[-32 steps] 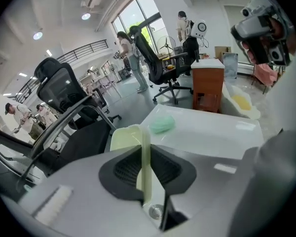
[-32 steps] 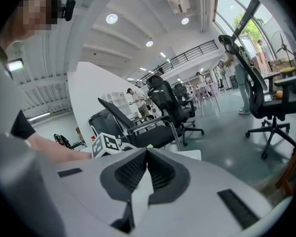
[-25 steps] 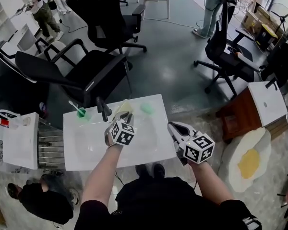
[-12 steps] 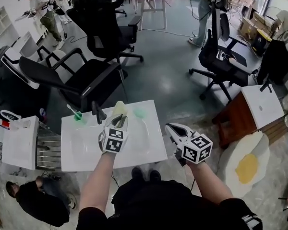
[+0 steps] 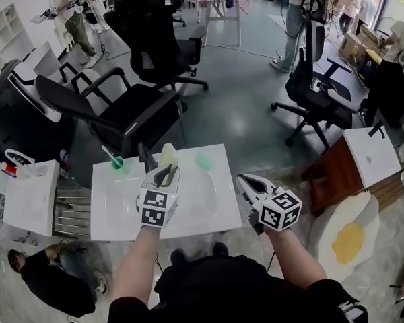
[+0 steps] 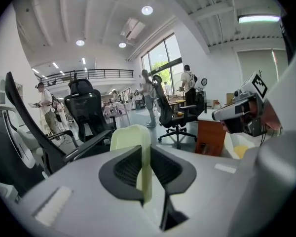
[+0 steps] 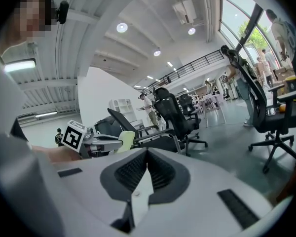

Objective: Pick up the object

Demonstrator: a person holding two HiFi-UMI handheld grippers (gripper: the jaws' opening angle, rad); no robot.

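Jaws of the left gripper (image 6: pixel 145 151) clamp the pale yellow object (image 6: pixel 129 135), its lower part hidden between them, while the right gripper (image 7: pixel 147 152) shows jaws closed together, empty.

The left gripper (image 6: pixel 145 156) fills the near foreground, its two dark ribbed jaws closed on a thin pale yellow-green object (image 6: pixel 131 137) that stands upright between them, its rounded top rising above the jaw tips. At the right, the right gripper (image 6: pixel 218 115) reaches in level, its square-marker cube on top. Beyond it stands a brown cabinet (image 6: pixel 210 138) with a white top. Black office chairs (image 6: pixel 89 113) crowd the left and middle distance, and a person (image 6: pixel 46 107) stands at the far left. More people (image 6: pixel 188 84) stand by the tall windows, under round ceiling lights.
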